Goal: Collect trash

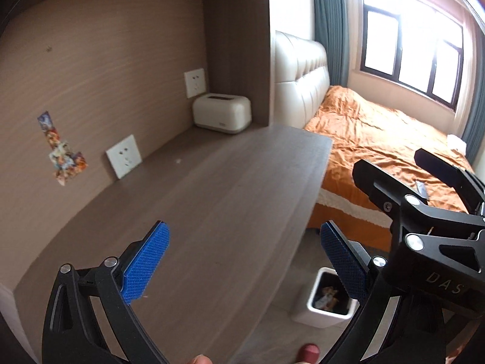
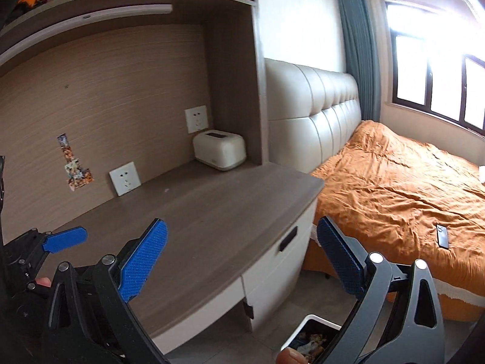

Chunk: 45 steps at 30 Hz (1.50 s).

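Both my grippers hang over the desk with jaws wide and empty: left gripper, right gripper. Below the desk's front edge, the white trash bin sits on the floor, colourful wrappers inside.

**Two wrist views over one desk**

The left wrist camera looks forward and down from close above the desk, its front edge running toward the bed; the bin sits low beside the desk. The right wrist camera stands a little farther back and to the right, facing the same way, taking in the shelf above. Both share the desk, the tissue box, two sockets, bed, window and bin.
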### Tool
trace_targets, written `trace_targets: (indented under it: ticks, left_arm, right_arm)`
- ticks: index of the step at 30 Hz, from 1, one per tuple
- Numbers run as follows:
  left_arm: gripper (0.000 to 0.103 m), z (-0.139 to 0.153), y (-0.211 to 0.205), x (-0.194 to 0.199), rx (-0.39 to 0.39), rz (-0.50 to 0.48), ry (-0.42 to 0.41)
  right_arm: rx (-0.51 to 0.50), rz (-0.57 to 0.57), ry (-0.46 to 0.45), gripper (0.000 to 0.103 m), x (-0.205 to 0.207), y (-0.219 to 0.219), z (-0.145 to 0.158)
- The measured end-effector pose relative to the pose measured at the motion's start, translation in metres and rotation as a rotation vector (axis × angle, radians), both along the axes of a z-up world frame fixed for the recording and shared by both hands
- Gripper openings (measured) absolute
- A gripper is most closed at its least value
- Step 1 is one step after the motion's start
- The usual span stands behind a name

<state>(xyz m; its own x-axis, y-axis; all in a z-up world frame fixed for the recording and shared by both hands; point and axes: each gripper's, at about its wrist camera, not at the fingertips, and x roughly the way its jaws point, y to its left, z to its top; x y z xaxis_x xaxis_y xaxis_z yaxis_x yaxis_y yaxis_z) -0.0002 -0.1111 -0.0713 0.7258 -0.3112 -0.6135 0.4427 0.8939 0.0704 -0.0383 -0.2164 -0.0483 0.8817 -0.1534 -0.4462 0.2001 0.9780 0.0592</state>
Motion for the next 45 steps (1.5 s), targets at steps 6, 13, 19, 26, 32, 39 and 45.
trace_targets:
  ticks: [6, 13, 19, 26, 32, 39, 45]
  left_arm:
    - [0.098, 0.013, 0.058, 0.002, 0.055, 0.038, -0.086]
    - [0.098, 0.023, 0.118, 0.014, 0.019, 0.118, -0.086]
    - [0.098, 0.028, 0.148, 0.026, -0.023, 0.19, -0.09]
    - [0.098, 0.035, 0.159, 0.031, -0.042, 0.208, -0.099]
    - [0.098, 0.031, 0.161, 0.037, -0.049, 0.203, -0.08]
    - [0.098, 0.024, 0.165, 0.045, -0.053, 0.215, -0.057]
    - [0.098, 0.003, 0.179, 0.063, -0.089, 0.267, 0.018]
  right_arm:
    - [-0.066, 0.037, -0.043, 0.098, 0.013, 0.069, 0.024]
    - [-0.033, 0.06, -0.061, 0.098, 0.028, 0.112, 0.033]
    - [-0.011, 0.07, -0.056, 0.098, 0.031, 0.131, 0.033]
    - [-0.021, 0.069, -0.062, 0.098, 0.036, 0.142, 0.037]
    - [-0.023, 0.067, -0.053, 0.098, 0.036, 0.144, 0.035]
    - [-0.02, 0.08, -0.038, 0.098, 0.039, 0.147, 0.032]
    - [-0.009, 0.085, 0.002, 0.098, 0.06, 0.158, 0.017]
